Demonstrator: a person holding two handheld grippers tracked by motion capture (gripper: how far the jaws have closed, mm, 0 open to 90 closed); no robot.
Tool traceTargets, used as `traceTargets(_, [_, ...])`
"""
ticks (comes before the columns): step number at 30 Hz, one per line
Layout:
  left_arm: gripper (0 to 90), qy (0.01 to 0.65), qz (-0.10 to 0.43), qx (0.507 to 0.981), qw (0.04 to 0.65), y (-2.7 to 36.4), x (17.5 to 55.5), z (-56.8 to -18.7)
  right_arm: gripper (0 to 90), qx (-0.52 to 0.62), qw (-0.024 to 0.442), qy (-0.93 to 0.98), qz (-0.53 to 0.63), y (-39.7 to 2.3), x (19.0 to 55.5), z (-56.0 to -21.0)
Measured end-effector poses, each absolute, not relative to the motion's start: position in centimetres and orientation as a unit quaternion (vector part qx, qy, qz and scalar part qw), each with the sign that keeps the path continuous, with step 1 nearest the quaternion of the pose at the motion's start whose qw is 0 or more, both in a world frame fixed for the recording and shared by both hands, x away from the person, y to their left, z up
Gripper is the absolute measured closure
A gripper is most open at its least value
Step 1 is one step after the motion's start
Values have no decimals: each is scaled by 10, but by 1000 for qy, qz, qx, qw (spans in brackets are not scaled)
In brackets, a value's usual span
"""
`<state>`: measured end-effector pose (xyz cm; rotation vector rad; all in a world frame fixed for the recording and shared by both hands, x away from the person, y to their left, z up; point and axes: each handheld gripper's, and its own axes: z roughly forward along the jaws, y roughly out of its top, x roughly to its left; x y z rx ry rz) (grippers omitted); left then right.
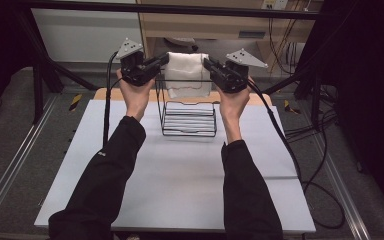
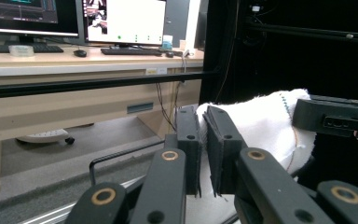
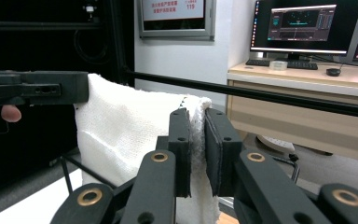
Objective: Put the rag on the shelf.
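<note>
Holding a white towel (image 1: 186,74) stretched between them, the two grippers pinch its upper corners: the left gripper (image 1: 164,60) clamps the towel's left edge and the right gripper (image 1: 208,63) its right edge, each with its jaws nearly closed on the cloth. In the left gripper view the towel (image 2: 261,126) runs from between the black jaws across to the other gripper, and the right gripper view shows the same cloth (image 3: 121,135) caught in the narrow gap between its pads. Gripping both top corners this way keeps the towel spread flat and hanging straight, which I judge is meant to let it drape over or drop into the black wire rack (image 1: 188,120) directly below. That rack stands on the white table (image 1: 180,175) and looks empty inside; the towel's lower edge hangs at about its top rail, and whether they touch I cannot tell.
</note>
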<state>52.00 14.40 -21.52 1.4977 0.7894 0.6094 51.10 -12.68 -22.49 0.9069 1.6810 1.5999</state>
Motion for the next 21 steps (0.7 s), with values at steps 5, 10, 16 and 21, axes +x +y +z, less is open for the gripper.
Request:
traceTargets(5, [834, 338, 261, 654, 624, 146, 515, -216, 814, 340, 315, 643, 610, -129, 505, -225])
traceTargets(10, [832, 330, 256, 661, 623, 147, 508, -217, 812, 333, 314, 648, 609, -131, 499, -226])
traceTargets(16, [830, 327, 249, 667, 622, 150, 498, -221, 810, 323, 311, 660, 603, -132, 489, -228])
traceTargets(21, [825, 326, 238, 678, 615, 150, 493, -224, 810, 317, 309, 670, 597, -134, 482, -231])
